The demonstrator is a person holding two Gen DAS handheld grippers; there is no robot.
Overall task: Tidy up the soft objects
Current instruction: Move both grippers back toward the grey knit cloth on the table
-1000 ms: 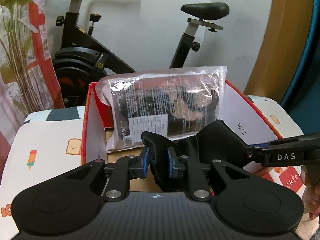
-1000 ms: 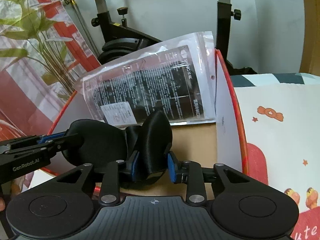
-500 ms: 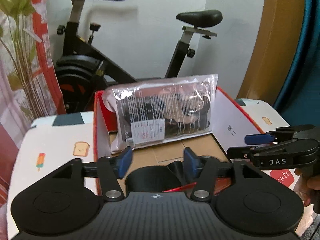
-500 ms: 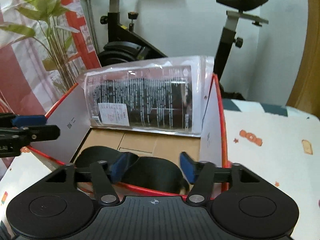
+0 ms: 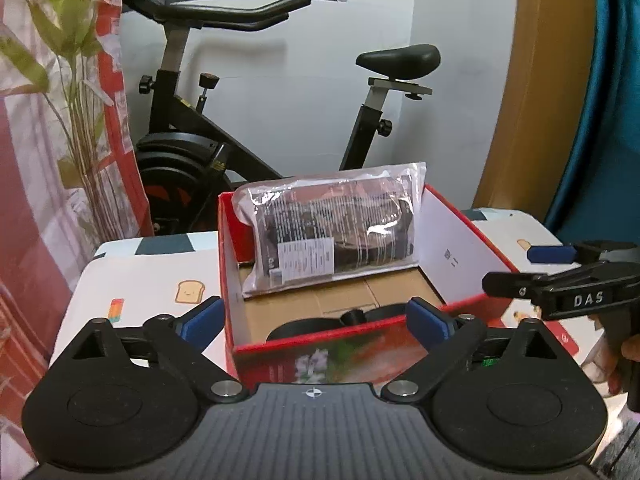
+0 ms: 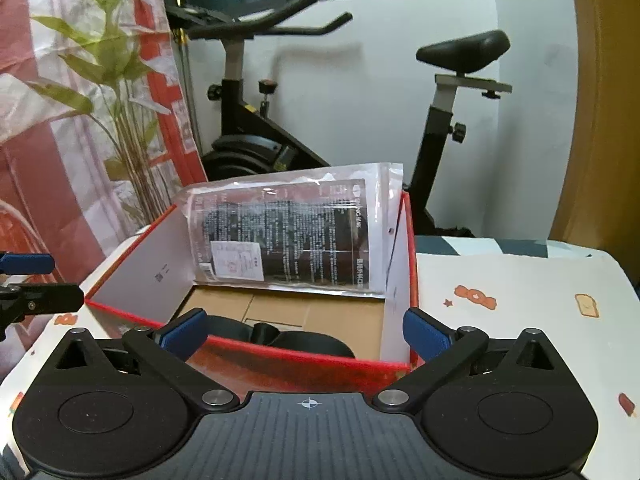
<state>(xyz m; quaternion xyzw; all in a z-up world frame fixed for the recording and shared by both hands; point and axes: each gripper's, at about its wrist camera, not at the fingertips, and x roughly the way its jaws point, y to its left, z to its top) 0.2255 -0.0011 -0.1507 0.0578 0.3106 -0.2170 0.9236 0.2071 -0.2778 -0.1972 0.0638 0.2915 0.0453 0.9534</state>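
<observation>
The left tongs (image 5: 316,322) are seen spread wide, their jaws having just been opening, and nothing is gripped between the blue pads (image 5: 202,316). The right tongs (image 6: 306,328) are likewise spread to their widest, just opened, with nothing clamped. Both are held before the near wall of a red box (image 5: 320,340) that stands on the table (image 5: 136,280), which is covered with a cartoon-printed cloth. The black soft object (image 5: 320,322) is seen lying on the cardboard floor of the box, just behind the near wall and apart from both pairs of pads; in the right wrist view it (image 6: 296,338) is shown in the same place. A plastic-wrapped packet (image 5: 332,232) is propped against the far wall of the box. An exercise bike (image 5: 224,136) is seen behind the table.
</observation>
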